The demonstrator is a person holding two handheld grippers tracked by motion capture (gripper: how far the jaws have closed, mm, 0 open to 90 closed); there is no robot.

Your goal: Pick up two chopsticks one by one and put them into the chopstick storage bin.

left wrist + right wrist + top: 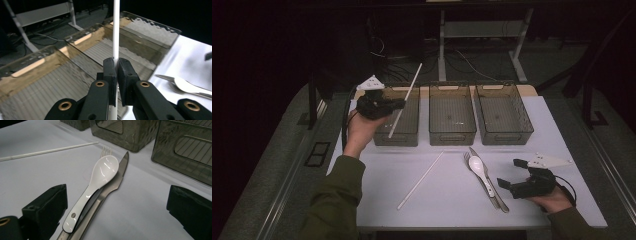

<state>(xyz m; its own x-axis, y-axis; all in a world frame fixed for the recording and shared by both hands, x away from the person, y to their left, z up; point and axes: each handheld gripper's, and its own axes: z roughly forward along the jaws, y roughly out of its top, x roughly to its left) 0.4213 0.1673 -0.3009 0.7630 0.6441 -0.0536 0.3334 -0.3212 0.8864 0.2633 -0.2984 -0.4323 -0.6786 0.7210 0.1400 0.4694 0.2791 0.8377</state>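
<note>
Right tongs (508,172) sit low at the near right corner of the table (447,200), held in a hand whose sleeve is cut off by the bottom edge of the high view; their jaws stand wide apart with nothing between them, and in the right gripper view only the two black tips show, one at each lower corner. Just ahead of them lies a white spoon (96,182) stacked on a knife (110,187) and a fork (106,151); the fork is mostly covered, only its tines peeking past the spoon's bowl, and the knife handle runs out of the bottom of that view. Further left on the table, a white stick (420,180) lies loose at a slant, well apart from the cutlery; its near end is cut off in the right gripper view. Left tongs (398,103) are raised above the near end of the left bin (404,136), jaws clamped together on a second white stick (406,99), which stands tilted, its top leaning up and away over the bin. In the left gripper view this stick runs straight up out of the frame, and its lower part is hidden behind the jaws. Three dark see-through bins stand side by side at the far edge: middle bin (452,135), right bin (504,132). Beyond the table all is dim; table legs and cables barely make out.
</note>
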